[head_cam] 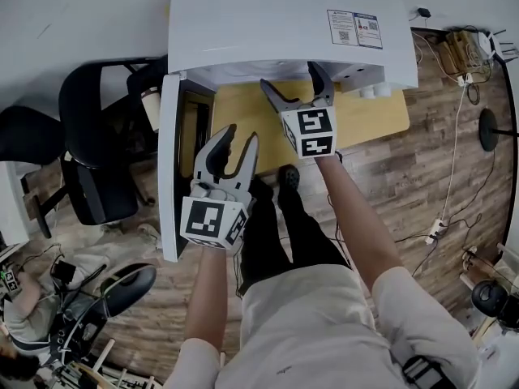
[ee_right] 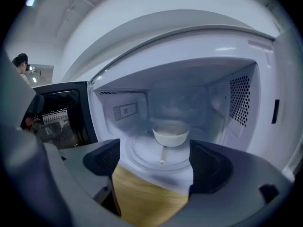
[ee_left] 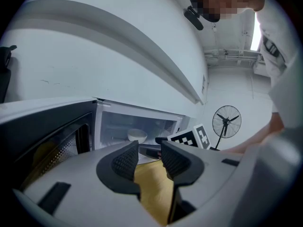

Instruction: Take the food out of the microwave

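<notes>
Closest to us in the head view are the person's pale shirt (head_cam: 324, 331) and two bare forearms reaching forward, each hand carrying a pair of tongs. The left tongs (head_cam: 242, 134) hang just in front of the microwave's open door (head_cam: 170, 168), which swings out to the left of the white microwave (head_cam: 284, 14). In the left gripper view these tongs (ee_left: 149, 148) stand a little apart, with nothing between the pads and only the yellow wooden tabletop (ee_left: 149, 188) showing through the gap.

The right tongs (head_cam: 289, 75) sit further forward, their tips at the mouth of the oven. In the right gripper view these tongs (ee_right: 154, 150) are spread wide and grip nothing. Beyond their gap we see the white bowl (ee_right: 171, 134) of food inside the oven, standing on the round glass plate (ee_right: 142, 155), towards the back and clear of both pads. We also glimpse the bowl (ee_left: 137, 135) from the left gripper view, deep in the lit cavity, with the right tongs' marker cube (ee_left: 191, 138) just beside it in the picture.

A black office chair (head_cam: 97, 136) stands on the wooden floor (head_cam: 454, 177) left of the door, and a standing fan (ee_left: 226, 122) shows in the background of the left gripper view.
</notes>
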Tool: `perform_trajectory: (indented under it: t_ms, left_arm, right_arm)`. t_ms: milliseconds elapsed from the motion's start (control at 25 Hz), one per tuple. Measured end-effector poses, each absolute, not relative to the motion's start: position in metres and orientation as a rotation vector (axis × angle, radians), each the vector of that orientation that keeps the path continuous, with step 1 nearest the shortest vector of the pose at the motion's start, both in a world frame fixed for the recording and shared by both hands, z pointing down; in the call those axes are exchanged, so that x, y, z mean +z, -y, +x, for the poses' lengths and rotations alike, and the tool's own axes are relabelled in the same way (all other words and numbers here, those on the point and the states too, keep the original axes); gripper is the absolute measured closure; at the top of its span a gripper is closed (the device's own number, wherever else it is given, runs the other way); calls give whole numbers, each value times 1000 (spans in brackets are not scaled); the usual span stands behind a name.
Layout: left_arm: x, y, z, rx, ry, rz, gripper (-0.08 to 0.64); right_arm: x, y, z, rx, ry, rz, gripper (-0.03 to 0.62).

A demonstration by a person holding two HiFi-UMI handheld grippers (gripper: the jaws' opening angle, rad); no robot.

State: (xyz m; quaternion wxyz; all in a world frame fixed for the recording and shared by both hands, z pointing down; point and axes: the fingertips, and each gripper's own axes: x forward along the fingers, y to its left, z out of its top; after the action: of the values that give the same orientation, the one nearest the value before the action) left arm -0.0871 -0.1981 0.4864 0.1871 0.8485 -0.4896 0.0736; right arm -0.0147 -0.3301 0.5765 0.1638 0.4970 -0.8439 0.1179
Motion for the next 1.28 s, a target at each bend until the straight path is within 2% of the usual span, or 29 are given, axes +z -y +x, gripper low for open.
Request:
perform_trajectory:
  t_ms: [480,1280]
  left_arm:
    - [499,198,-87,216,1358,2386,431]
    - [499,207,-85,214,1374,2377,431]
  right_arm:
    - [589,383,-10,308,2328,1568,126]
    - [599,427,-10,264,2252,1574,124]
